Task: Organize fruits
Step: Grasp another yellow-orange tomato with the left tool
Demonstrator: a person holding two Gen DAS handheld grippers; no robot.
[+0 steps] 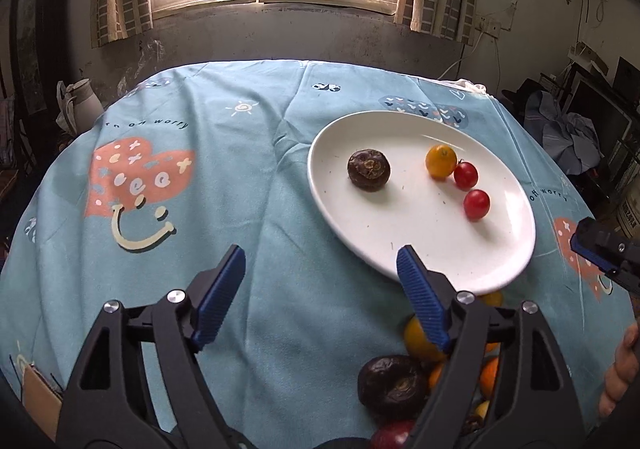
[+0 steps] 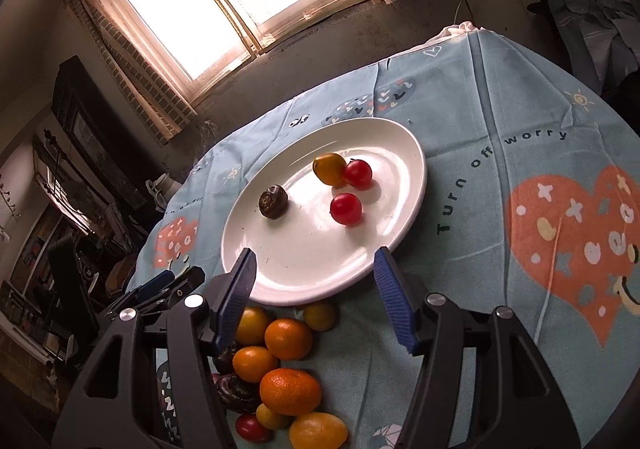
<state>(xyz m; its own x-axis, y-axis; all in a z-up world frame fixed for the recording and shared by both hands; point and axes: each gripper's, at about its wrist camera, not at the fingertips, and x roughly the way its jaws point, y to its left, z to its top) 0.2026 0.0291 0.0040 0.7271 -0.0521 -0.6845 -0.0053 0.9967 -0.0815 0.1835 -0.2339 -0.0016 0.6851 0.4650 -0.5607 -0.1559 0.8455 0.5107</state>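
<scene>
A white oval plate (image 1: 432, 249) (image 2: 304, 269) holds a dark brown water chestnut (image 1: 368, 169) (image 2: 273, 201), a yellow tomato (image 1: 440, 161) (image 2: 329, 168) and two red cherry tomatoes (image 1: 476, 203) (image 2: 346, 208). A pile of loose fruit (image 2: 280, 365) lies on the cloth in front of the plate: oranges, yellow and red tomatoes, dark chestnuts (image 1: 390, 385). My left gripper (image 1: 320, 269) is open and empty, left of the pile. My right gripper (image 2: 314, 273) is open and empty above the plate's near rim and the pile.
The round table has a blue cloth (image 1: 224, 177) with heart prints. A wall and window stand behind it. A white kettle (image 1: 82, 101) sits off the table's left edge. Clutter lies to the right (image 1: 572, 137).
</scene>
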